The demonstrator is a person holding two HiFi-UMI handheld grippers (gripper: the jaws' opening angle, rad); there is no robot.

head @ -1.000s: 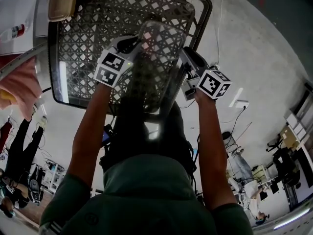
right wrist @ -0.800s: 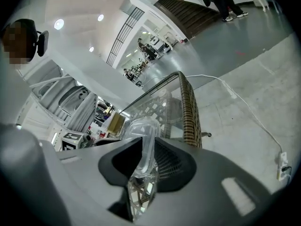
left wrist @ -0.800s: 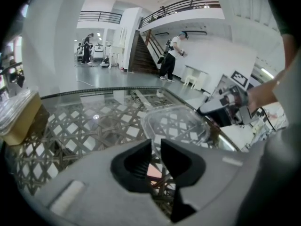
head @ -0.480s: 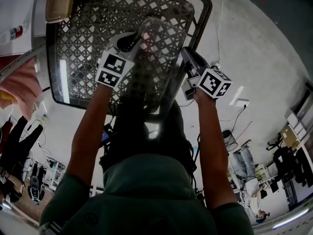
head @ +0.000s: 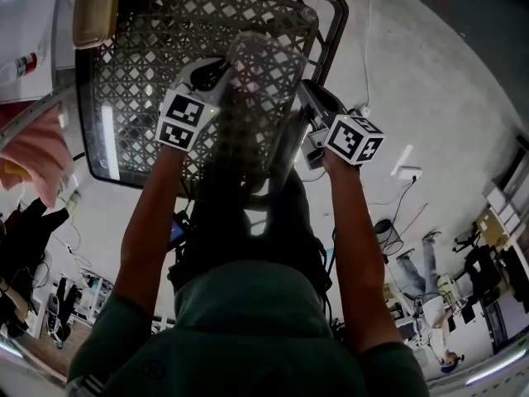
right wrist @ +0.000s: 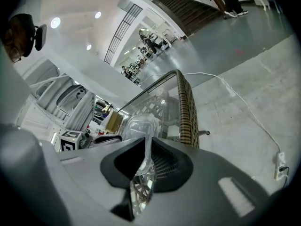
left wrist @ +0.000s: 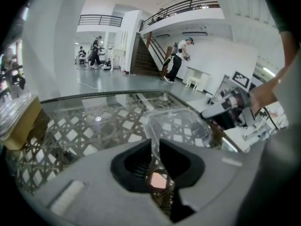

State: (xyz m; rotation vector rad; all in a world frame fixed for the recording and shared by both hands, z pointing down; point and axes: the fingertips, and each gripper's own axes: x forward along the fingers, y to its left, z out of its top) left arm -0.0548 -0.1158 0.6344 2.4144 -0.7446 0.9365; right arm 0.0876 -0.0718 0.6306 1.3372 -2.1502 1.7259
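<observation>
Clear plastic fills the gap of both grippers: a see-through tub is held by its rim from two sides. The left gripper has its jaws pressed nearly together on the thin edge closest to it, and the rest of the tub spreads out ahead and a little to that gripper's right. The right gripper likewise pinches the opposite rim, which runs as a thin sheet straight up between its dark jaws, and the body of the tub bulges ahead and to that gripper's left.

From the head view, the tub spans the space between the left gripper and the right gripper, each gripper facing the other across it. Whether the tub rests on the surface below or hangs above it cannot be told.

Under and beyond both grippers lies a wicker table with a lattice weave under a glass top. Far to the left gripper's left, at the table's edge, sits a tan box.

Past the right gripper, to its right, a white cable crosses the grey floor to a power strip.

Far ahead of the left gripper a staircase climbs, with a person standing beside it.
</observation>
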